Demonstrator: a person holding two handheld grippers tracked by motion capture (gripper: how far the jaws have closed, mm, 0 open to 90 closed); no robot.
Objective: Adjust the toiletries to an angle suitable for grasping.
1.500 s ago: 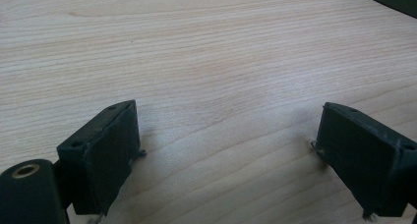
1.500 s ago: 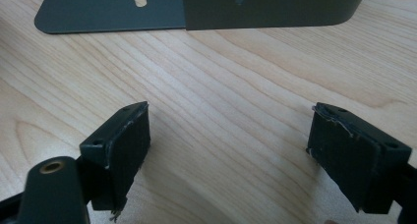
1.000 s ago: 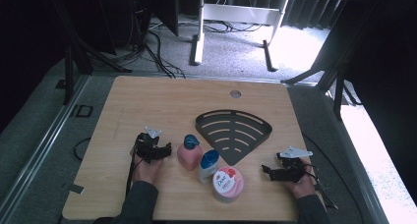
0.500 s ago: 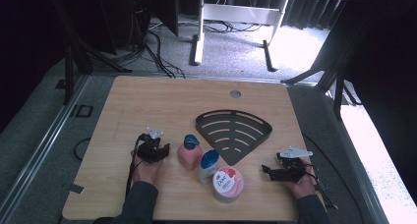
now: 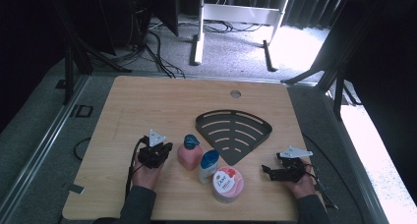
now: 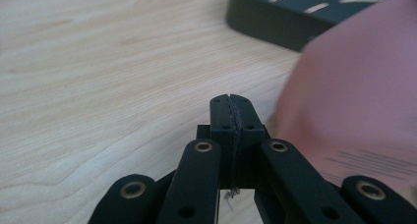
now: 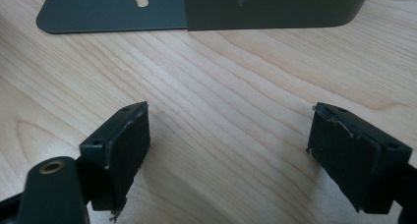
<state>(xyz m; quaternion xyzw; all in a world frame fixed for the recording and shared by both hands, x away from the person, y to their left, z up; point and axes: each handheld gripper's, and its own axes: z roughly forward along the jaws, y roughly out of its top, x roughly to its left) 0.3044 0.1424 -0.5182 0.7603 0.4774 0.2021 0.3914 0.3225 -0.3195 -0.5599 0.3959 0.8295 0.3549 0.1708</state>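
One wooden table (image 5: 147,101) with pale grain carries everything. On it lies a dark fan-shaped rack (image 5: 233,133), flat and slotted, with a raised curved wall. Near its pointed corner stand three containers close together: a round pink jar (image 5: 227,183) with a white lid label, a squat pink bottle (image 5: 189,153) with a blue cap, and a slim white bottle (image 5: 208,165), also blue-capped, between the other two.

The left gripper (image 5: 166,148) sits just beside the pink bottle, which fills the right of the left gripper view as a pink blur; its jaws have just been closing and now meet, nothing between them. The right gripper (image 5: 267,171) rests near the rack's right end, its worn black pads (image 7: 123,150) wide apart over bare wood, holding nothing.
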